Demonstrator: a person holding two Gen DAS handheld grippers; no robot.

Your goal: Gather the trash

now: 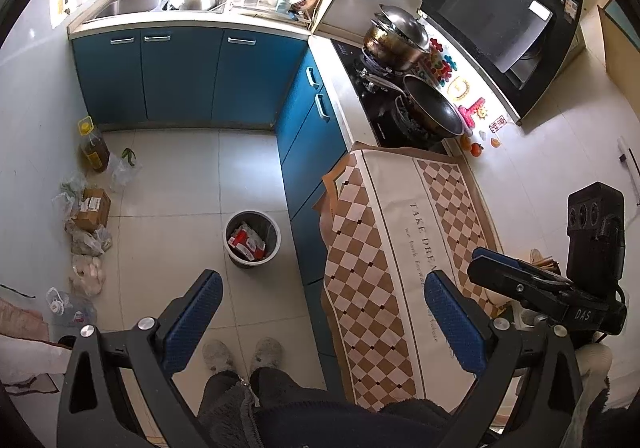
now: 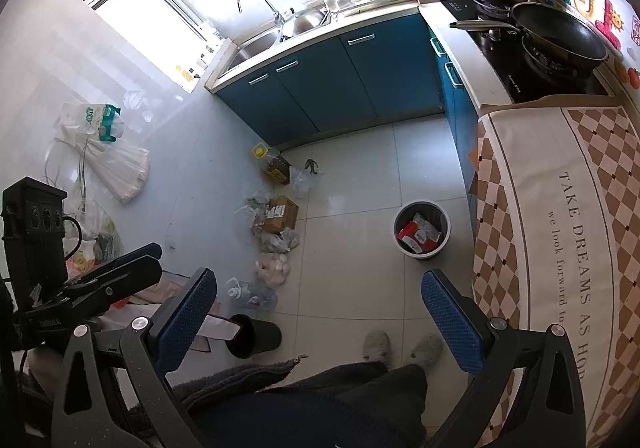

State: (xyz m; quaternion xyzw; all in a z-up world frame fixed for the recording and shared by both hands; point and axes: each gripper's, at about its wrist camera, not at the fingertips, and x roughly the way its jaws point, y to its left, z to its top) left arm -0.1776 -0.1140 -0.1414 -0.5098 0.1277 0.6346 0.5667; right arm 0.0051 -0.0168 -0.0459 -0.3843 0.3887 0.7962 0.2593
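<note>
A grey trash bin (image 1: 252, 238) stands on the tiled floor beside the blue cabinets; it also shows in the right wrist view (image 2: 422, 231). Red and white wrappers (image 1: 247, 242) lie inside it. My left gripper (image 1: 324, 312) is open and empty, held high above the floor with the bin ahead of it. My right gripper (image 2: 320, 308) is open and empty, also high above the floor. In the left wrist view the right gripper (image 1: 516, 280) shows from the side at the right; in the right wrist view the left gripper (image 2: 120, 268) shows at the left.
Along the left wall lie an oil bottle (image 2: 272, 164), a cardboard box (image 2: 281, 214), plastic bags (image 2: 272, 240) and a water jug (image 2: 252, 294). A checkered cloth (image 2: 560, 228) covers the counter. Pots and a pan (image 1: 432, 106) sit on the stove. A black cup (image 2: 256, 336) lies near my feet.
</note>
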